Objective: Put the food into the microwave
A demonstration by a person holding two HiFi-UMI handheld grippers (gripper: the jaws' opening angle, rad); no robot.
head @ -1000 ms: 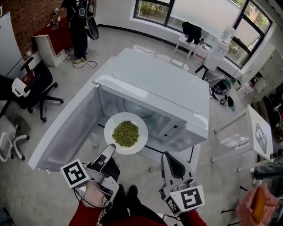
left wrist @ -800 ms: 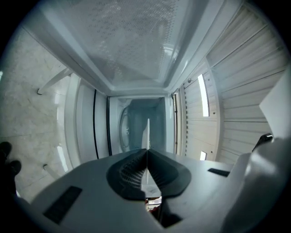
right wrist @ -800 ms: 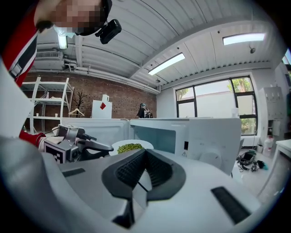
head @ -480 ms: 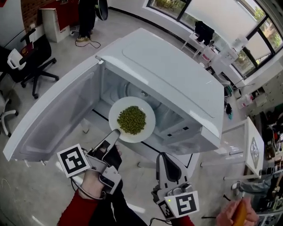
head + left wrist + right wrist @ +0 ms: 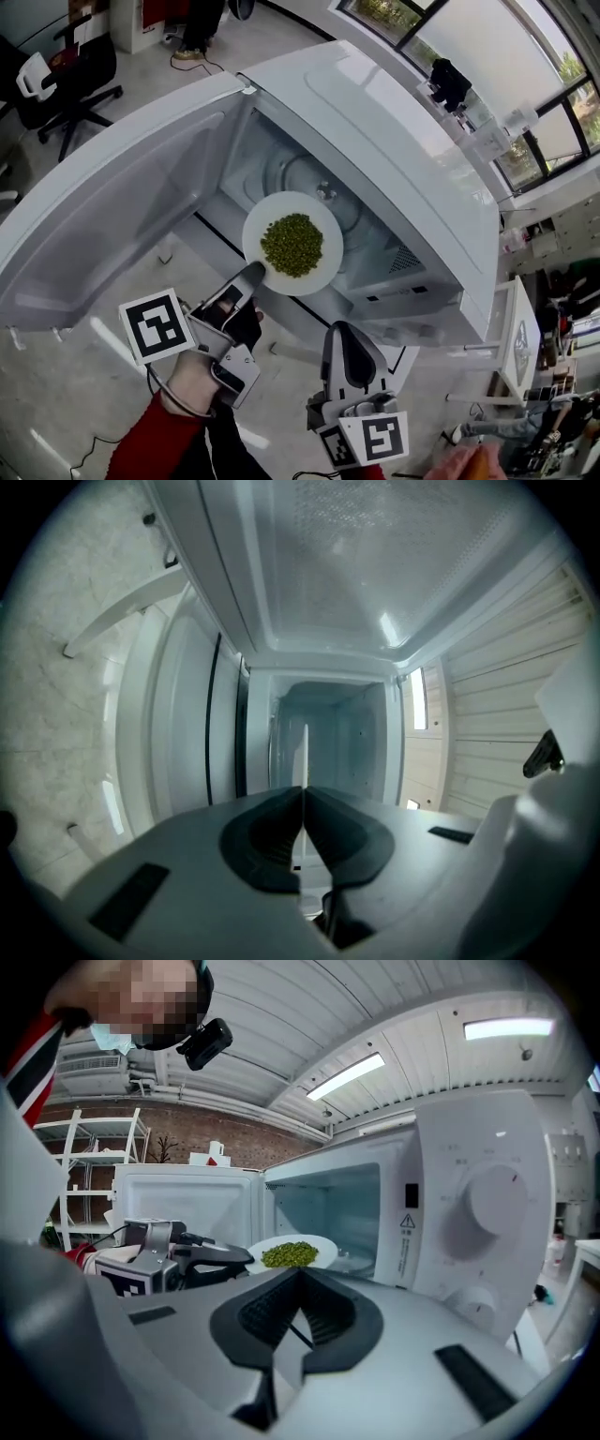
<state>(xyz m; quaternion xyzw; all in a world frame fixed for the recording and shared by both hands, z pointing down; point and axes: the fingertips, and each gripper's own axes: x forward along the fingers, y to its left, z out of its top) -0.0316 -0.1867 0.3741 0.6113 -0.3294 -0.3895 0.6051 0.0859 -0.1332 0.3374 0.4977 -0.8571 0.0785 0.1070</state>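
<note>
While my left gripper (image 5: pixel 250 277) clamps its 7 o'clock rim, the white plate (image 5: pixel 324 218) (green beans (image 5: pixel 292 245) heaped centrally) has advanced into the microwave (image 5: pixel 375 131); my right gripper (image 5: pixel 344 330) is closed, empty.

Black office chair (image 5: pixel 82 70) sits far left on the grey floor (image 5: pixel 56 394) — bright windows (image 5: pixel 487 42) beyond, white shelving (image 5: pixel 94 1171) against a brick wall (image 5: pixel 234 1138).

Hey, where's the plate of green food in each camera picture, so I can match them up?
Head view: the plate is at centre frame, at the microwave's open mouth, its near rim pinched by the left hand-held gripper.
Left gripper view: only its thin white edge shows, upright between the closed jaws.
Right gripper view: just left of centre, in front of the cavity.
Shared landmark: the microwave's open cavity.
</note>
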